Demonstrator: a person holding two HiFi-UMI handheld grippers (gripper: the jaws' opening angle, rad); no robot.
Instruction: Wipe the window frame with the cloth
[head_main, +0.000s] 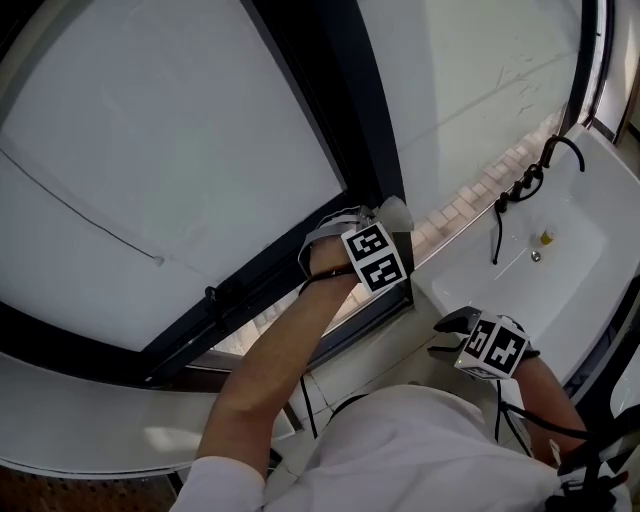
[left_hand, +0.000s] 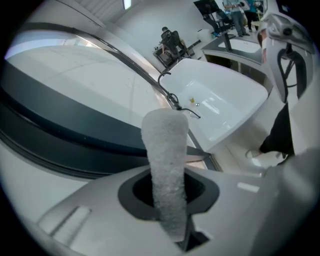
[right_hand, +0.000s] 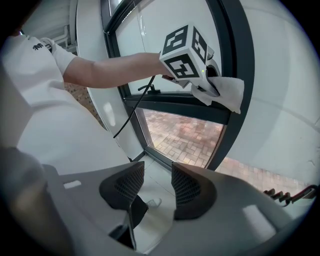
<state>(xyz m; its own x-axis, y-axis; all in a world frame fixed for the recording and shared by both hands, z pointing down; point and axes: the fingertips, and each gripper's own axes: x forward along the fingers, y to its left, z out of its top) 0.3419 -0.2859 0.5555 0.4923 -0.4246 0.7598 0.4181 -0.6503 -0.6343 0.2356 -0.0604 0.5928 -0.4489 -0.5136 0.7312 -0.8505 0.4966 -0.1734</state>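
A white fuzzy cloth (left_hand: 165, 160) is clamped between the jaws of my left gripper (left_hand: 167, 187). In the head view the left gripper (head_main: 390, 230) presses the cloth (head_main: 397, 211) against the dark window frame (head_main: 345, 110), where its upright post meets the lower horizontal bar. From the right gripper view the cloth (right_hand: 227, 95) hangs from the left gripper (right_hand: 210, 86) against the frame (right_hand: 237, 65). My right gripper (head_main: 440, 338) hovers lower right, away from the frame, jaws apart and empty (right_hand: 157, 187).
A white sink basin (head_main: 575, 270) with a black tap (head_main: 545, 160) and dangling cable lies right of the window. Brick paving (right_hand: 190, 135) shows through the lower pane. A white curved sill (head_main: 80, 425) runs under the frame at the left.
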